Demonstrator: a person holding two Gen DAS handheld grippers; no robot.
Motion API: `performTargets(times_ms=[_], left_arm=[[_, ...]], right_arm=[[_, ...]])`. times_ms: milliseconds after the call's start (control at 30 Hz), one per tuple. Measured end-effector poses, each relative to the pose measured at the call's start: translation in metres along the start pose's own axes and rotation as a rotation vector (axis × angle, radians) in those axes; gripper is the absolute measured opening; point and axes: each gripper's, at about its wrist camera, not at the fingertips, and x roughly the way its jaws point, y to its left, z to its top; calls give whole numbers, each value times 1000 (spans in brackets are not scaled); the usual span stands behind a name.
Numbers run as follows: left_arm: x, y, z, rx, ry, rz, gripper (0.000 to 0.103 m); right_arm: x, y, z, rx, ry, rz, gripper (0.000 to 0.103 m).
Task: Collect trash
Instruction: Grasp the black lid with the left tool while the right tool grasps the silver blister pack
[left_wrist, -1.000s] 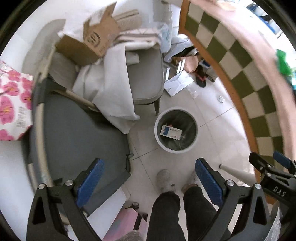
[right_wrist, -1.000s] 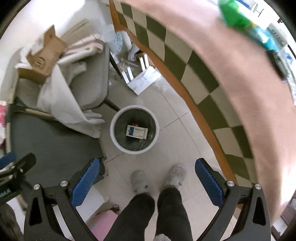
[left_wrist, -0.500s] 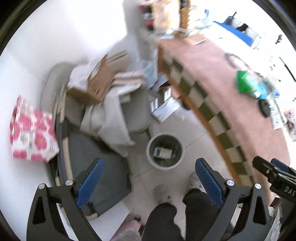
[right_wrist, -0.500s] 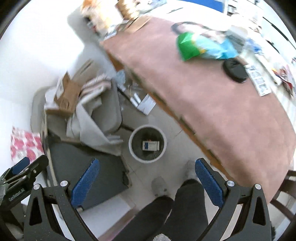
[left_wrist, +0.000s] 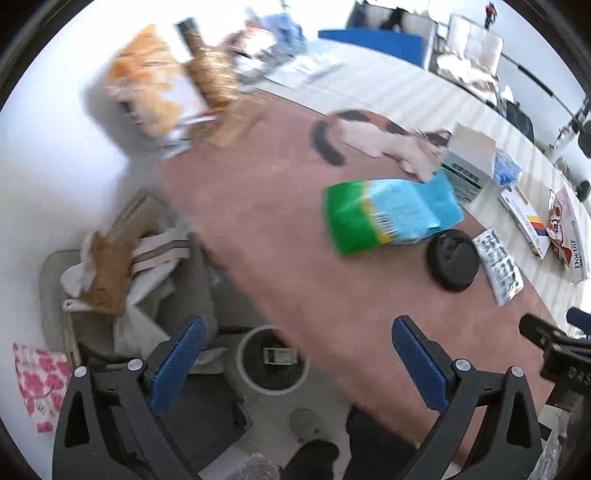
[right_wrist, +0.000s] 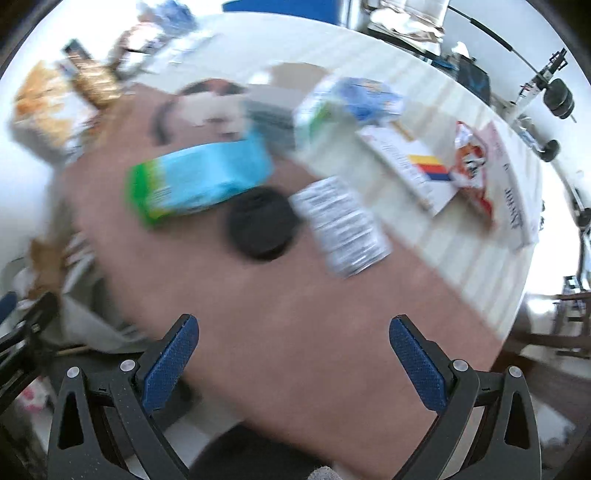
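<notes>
A white round bin (left_wrist: 246, 373) stands on the floor beside the table, with a small white-and-blue box (left_wrist: 279, 355) inside. On the pink tabletop (left_wrist: 280, 229) lie a green-and-blue packet (left_wrist: 388, 214) (right_wrist: 199, 182), a black round lid (left_wrist: 452, 258) (right_wrist: 260, 221) and a printed foil pack (left_wrist: 498, 266) (right_wrist: 341, 230). My left gripper (left_wrist: 295, 363) is open above the bin and table edge. My right gripper (right_wrist: 293, 363) is open over the tabletop, short of the lid. Nothing sits between either pair of blue pads.
A grey chair (left_wrist: 184, 280) piled with white cloth and a cardboard box (left_wrist: 107, 273) stands left of the bin. Boxes (right_wrist: 417, 166), a white carton (left_wrist: 467, 162) and snack bags (left_wrist: 159, 81) crowd the table's far side. A person's dark trouser legs (left_wrist: 369, 443) are below.
Both grippers have swung up from looking down at the floor and bin to facing the tabletop. The bin slid to the lower edge of view. Both stayed open.
</notes>
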Motion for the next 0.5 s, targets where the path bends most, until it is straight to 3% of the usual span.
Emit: performTargets(times_ms=[133,267,400,433,500], left_arm=[[38,-46,25,5,80,-21,103],[73,-76,36,3,156,-6,103],[96,-86,39,-3,203,9,103],[99,-87,39,-3,211,12,103],[102,-89,38,0,222,16,103]], right_arm=[[60,-39,48,-26,82,-48,103],[108,-50,74,-63,151,-62,103],[134,-44,86,-115,181,-42,102],[138,-43,86,-121,186,-35,95],[142,-43,86,-118,177,-40,91]])
